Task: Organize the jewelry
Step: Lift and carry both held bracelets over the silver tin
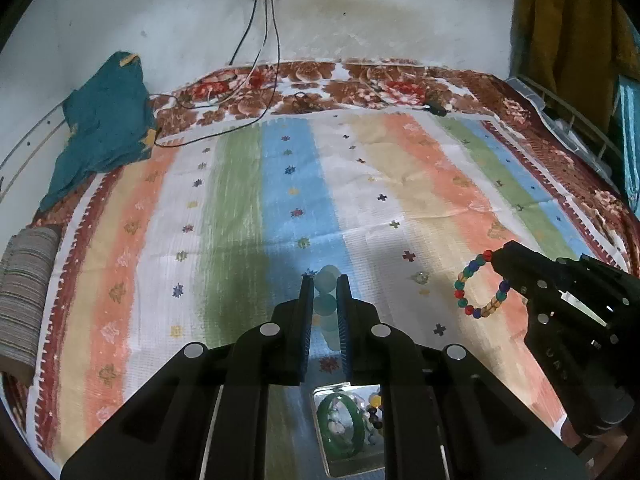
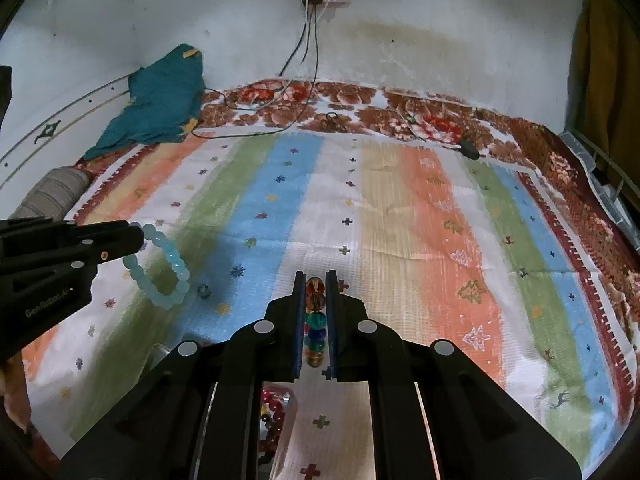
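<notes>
My left gripper (image 1: 325,278) is shut on a pale blue bead bracelet (image 1: 326,304), which hangs from it above the striped cloth; the bracelet shows as a ring in the right wrist view (image 2: 168,268). My right gripper (image 2: 316,276) is shut on a multicoloured bead bracelet (image 2: 315,320), which also shows in the left wrist view (image 1: 482,286) dangling from the black fingers (image 1: 508,264). Below the left gripper a clear box (image 1: 320,396) holds a green bangle (image 1: 340,426) and beads. A single clear bead (image 1: 420,278) lies on the cloth between the grippers.
A striped cloth (image 1: 280,200) covers a floral bedspread (image 1: 360,88) against a white wall. A teal garment (image 1: 104,128) lies at the back left, with cables (image 1: 256,92) trailing from a wall socket. A rolled grey fabric (image 1: 24,292) sits at the left edge. Red beads (image 2: 274,412) lie under the right gripper.
</notes>
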Demonstrator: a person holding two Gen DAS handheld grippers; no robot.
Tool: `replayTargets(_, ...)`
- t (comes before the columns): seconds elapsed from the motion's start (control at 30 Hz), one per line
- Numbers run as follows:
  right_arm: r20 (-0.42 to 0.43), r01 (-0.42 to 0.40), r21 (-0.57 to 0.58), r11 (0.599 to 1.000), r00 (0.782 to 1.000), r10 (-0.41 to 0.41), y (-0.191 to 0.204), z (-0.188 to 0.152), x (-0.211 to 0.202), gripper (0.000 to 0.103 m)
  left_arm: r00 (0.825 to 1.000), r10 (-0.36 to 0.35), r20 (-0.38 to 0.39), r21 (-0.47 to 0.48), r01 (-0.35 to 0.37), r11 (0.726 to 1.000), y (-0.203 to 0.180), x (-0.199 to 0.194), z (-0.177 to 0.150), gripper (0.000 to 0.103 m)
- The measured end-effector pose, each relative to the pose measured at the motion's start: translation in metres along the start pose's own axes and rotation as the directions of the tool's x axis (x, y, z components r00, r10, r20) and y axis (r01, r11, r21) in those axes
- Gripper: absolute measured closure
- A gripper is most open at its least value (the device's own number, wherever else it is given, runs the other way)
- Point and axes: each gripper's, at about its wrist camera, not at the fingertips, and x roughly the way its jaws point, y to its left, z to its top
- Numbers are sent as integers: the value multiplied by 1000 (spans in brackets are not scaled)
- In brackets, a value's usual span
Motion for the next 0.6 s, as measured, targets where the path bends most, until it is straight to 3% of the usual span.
replayTargets(0.6, 21, -20, -2, 1000, 1000, 20, 3, -9, -21, 92, 999, -40, 17, 8, 40, 999, -7, -26, -12, 92)
